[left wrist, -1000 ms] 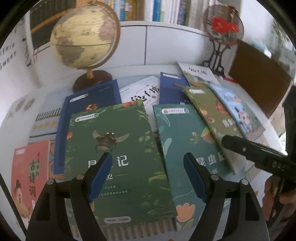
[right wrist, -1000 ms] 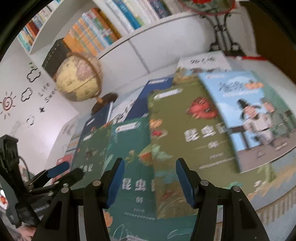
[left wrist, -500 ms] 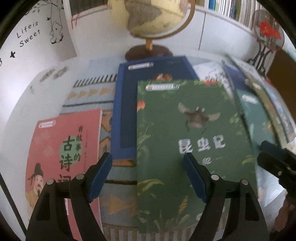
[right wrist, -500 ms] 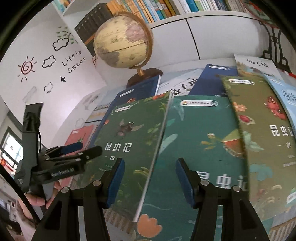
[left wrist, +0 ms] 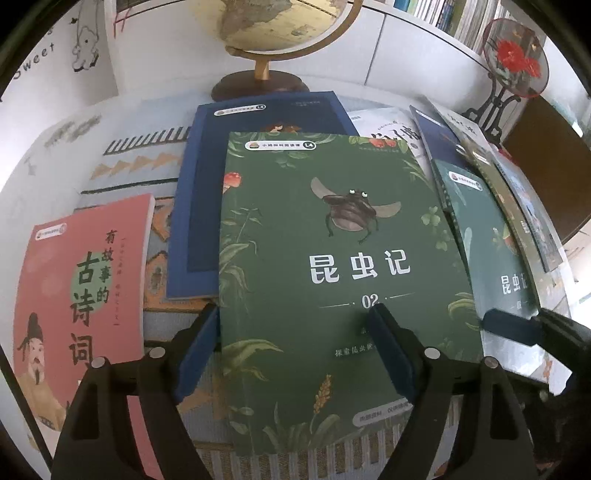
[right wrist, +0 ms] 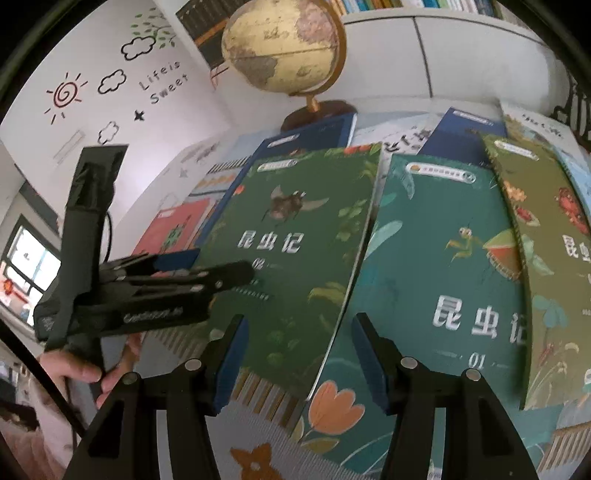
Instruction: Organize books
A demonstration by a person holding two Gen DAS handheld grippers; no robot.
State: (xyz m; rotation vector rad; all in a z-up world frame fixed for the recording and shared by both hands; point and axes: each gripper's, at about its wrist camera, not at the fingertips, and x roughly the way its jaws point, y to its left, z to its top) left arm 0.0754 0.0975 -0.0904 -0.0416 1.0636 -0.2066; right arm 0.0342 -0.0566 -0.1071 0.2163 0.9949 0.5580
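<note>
A dark green book marked 02, with a beetle on its cover, lies flat on top of the spread of books. My left gripper hovers open over its lower left part, and the book's left edge runs between the fingers. My right gripper is open above the same green book's right edge, where it overlaps a teal book marked 01. No pad presses on a book. The left gripper also shows at the left of the right wrist view, held by a hand.
A pink book lies at the left and a navy book lies under the green one. An olive book overlaps the teal one on the right. A globe and a round fan ornament stand behind, below bookshelves.
Both grippers have swung left across the books. The left one went from the green and teal covers to the green book's left edge. The right one went from the olive book to the green-teal seam.
</note>
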